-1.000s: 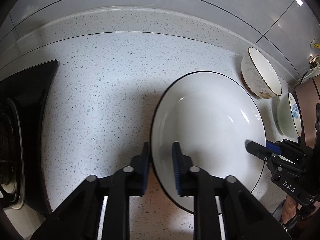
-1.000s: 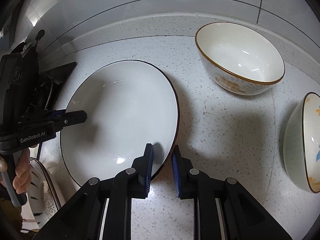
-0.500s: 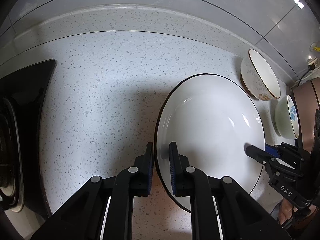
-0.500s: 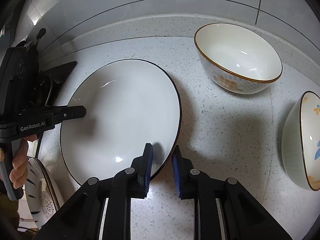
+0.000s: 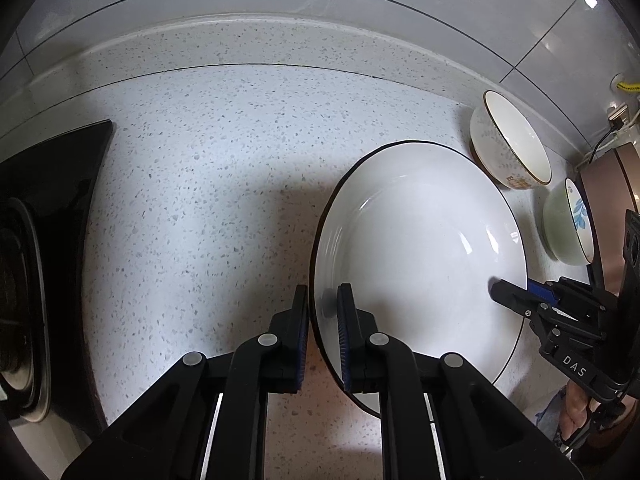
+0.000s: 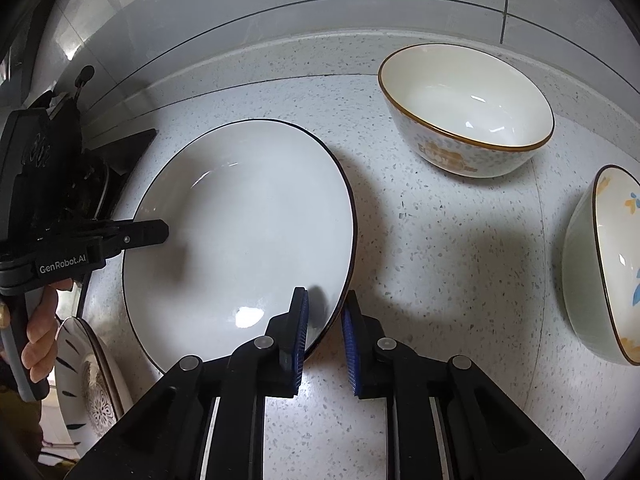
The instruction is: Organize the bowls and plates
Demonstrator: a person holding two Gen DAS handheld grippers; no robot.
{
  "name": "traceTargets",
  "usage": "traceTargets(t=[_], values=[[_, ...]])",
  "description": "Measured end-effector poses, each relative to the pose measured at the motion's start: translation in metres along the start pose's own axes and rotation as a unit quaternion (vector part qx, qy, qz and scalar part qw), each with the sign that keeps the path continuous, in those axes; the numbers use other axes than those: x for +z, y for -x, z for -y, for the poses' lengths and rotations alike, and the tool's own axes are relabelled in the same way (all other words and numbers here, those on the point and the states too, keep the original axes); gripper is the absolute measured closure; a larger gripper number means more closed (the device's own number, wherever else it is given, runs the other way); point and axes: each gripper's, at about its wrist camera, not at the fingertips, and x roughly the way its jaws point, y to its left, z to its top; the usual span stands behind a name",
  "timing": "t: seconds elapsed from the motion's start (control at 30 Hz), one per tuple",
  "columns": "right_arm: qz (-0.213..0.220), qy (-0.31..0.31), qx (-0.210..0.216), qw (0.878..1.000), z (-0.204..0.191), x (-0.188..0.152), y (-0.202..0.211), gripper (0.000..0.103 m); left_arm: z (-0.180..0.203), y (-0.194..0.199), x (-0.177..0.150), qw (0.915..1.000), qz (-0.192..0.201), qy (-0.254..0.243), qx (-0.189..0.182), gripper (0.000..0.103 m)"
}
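A large white plate [image 5: 420,248] with a dark rim is held a little above the speckled counter. My left gripper [image 5: 323,316] is shut on its left rim. My right gripper [image 6: 325,322] straddles its right rim with the jaws slightly apart; it also shows in the left wrist view [image 5: 516,298]. The plate also shows in the right wrist view [image 6: 240,240]. A white bowl with a gold rim [image 6: 466,112] and a pale green bowl with a blue leaf [image 6: 600,264] stand to the right.
A black stove top [image 5: 44,248] lies at the left. A patterned plate [image 6: 88,376] sits below the counter edge at lower left. A brown appliance [image 5: 616,188] stands at far right. The tiled wall runs behind the counter.
My left gripper has closed tighter on the plate's rim. My right gripper's jaws have widened slightly. The plate has shifted a little toward the right in the left view.
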Motion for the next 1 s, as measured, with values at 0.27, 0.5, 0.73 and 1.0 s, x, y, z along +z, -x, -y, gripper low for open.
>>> traceTargets(t=[0.27,0.5,0.73,1.0], values=[[0.001,0.000,0.002,1.000,-0.008,-0.007,0.012,0.089,-0.001,0.013,-0.007,0.9999,0.014,0.000,-0.001,0.093],[-0.001,-0.011,0.005,1.000,-0.017,-0.014,0.024,0.089,-0.002,0.026,-0.012,0.9998,0.019,0.002,-0.003,0.093],[0.011,-0.009,0.004,1.000,-0.031,-0.020,0.047,0.089,-0.004,0.057,-0.022,0.9993,0.038,-0.001,0.002,0.093],[0.010,-0.008,0.008,1.000,-0.060,-0.043,0.075,0.089,-0.015,0.088,-0.053,0.9990,0.043,0.007,-0.005,0.093]])
